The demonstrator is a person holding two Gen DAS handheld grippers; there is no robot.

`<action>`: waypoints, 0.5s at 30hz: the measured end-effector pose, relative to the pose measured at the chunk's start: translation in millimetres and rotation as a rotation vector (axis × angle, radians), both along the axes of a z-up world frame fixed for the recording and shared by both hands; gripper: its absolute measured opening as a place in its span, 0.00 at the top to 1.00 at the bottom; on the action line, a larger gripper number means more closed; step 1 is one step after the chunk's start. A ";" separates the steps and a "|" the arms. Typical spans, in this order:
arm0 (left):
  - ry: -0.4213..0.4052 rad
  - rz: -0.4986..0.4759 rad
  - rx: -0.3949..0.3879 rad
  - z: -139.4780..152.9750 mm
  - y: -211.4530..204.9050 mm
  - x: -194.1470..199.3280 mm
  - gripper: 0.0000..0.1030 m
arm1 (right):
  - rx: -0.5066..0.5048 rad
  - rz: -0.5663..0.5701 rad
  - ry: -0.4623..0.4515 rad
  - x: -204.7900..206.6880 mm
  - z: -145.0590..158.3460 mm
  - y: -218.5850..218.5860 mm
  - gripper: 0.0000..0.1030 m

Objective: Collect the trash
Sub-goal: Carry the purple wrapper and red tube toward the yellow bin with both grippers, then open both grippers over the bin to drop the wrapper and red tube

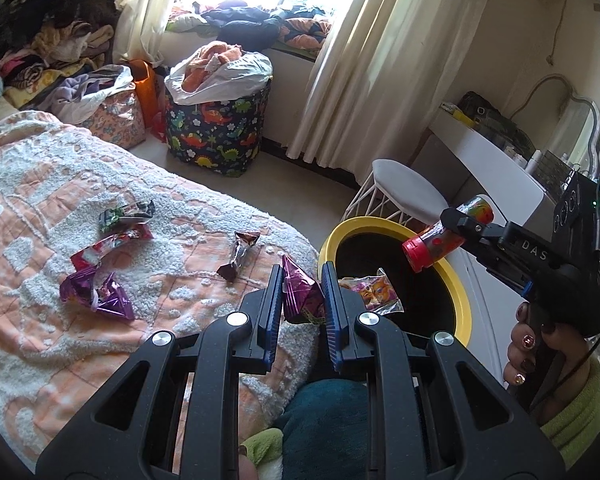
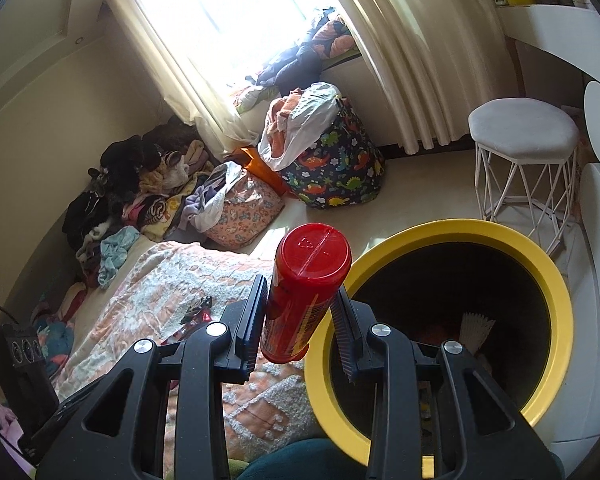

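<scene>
My left gripper (image 1: 300, 280) is shut on a purple snack wrapper (image 1: 302, 300) at the bed's edge, beside the yellow-rimmed bin (image 1: 466, 300). My right gripper (image 2: 300, 300) is shut on a red-capped tube (image 2: 304, 292), held at the bin's left rim (image 2: 556, 280); it also shows in the left wrist view (image 1: 452, 236), with the tube (image 1: 440, 240) over the bin's far rim. More wrappers lie on the bed: a purple one (image 1: 96, 292), a red one (image 1: 108, 244), a green one (image 1: 126, 214), a brown one (image 1: 240, 254). A wrapper (image 1: 374, 290) lies inside the bin.
The bed has an orange and white blanket (image 1: 40, 208). A dinosaur-print basket (image 1: 220, 128) and a floral bag (image 1: 116, 116) stand on the floor by the window. A white stool (image 2: 524, 160) and a white desk (image 1: 492, 160) stand beside the bin.
</scene>
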State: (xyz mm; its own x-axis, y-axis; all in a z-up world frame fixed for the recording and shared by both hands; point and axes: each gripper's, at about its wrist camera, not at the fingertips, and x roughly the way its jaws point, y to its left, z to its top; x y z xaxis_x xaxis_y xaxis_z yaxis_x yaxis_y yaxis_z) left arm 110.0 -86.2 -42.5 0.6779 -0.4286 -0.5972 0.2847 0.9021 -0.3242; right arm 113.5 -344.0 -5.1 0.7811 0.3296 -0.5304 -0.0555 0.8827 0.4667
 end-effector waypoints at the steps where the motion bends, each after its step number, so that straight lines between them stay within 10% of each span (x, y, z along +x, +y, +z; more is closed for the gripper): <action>1: -0.001 -0.005 0.001 0.2 -2.4 0.7 0.87 | -0.003 -0.008 0.001 -0.1 -0.6 -2.4 0.70; 15: -0.002 -0.086 0.029 -5.9 -42.4 6.9 0.87 | -0.030 -0.129 0.038 1.7 -19.2 -36.5 0.70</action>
